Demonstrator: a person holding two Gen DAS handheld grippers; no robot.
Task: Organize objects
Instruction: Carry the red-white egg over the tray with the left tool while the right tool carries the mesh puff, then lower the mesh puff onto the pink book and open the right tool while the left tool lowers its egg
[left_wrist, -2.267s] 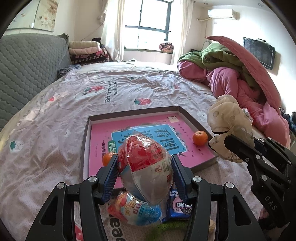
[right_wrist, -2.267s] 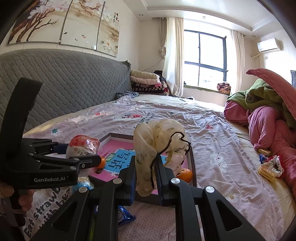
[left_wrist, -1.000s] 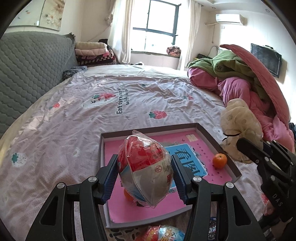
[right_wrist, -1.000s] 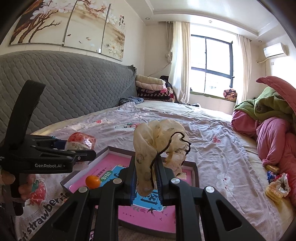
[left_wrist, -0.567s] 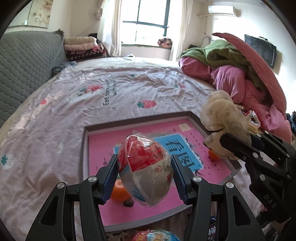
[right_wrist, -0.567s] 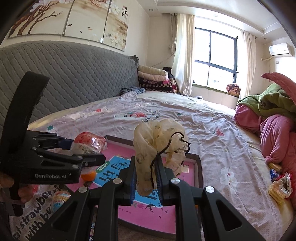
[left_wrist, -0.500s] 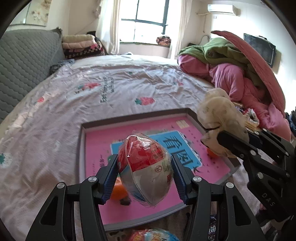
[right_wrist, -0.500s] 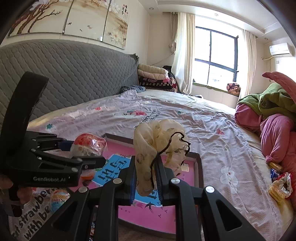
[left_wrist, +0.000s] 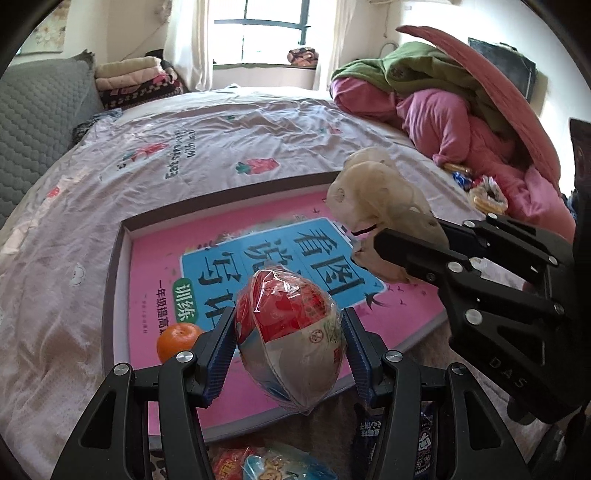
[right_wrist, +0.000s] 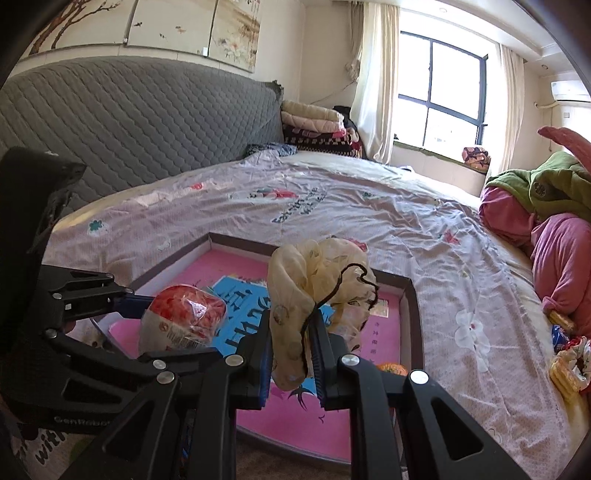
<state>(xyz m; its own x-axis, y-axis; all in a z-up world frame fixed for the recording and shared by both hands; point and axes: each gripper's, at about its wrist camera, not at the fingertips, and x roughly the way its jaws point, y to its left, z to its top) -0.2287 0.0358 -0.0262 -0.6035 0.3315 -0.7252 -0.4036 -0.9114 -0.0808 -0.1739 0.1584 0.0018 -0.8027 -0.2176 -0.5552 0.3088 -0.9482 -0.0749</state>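
Plastic-wrapped snack (left_wrist: 291, 332), clamped in the left gripper (left_wrist: 288, 350), has sunk closer over the tray (left_wrist: 122, 236), near the orange (left_wrist: 176, 339). Right view: right gripper (right_wrist: 290, 354) pinches the cream scrunchie (right_wrist: 317, 288), also lower over the tray's middle; release looks next.

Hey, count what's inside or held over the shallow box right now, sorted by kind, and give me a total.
Tangerines: 2
Pink book: 1
Wrapped snack bag, in left hand-held gripper: 1
Cream cloth bundle, in right hand-held gripper: 1
Total: 5
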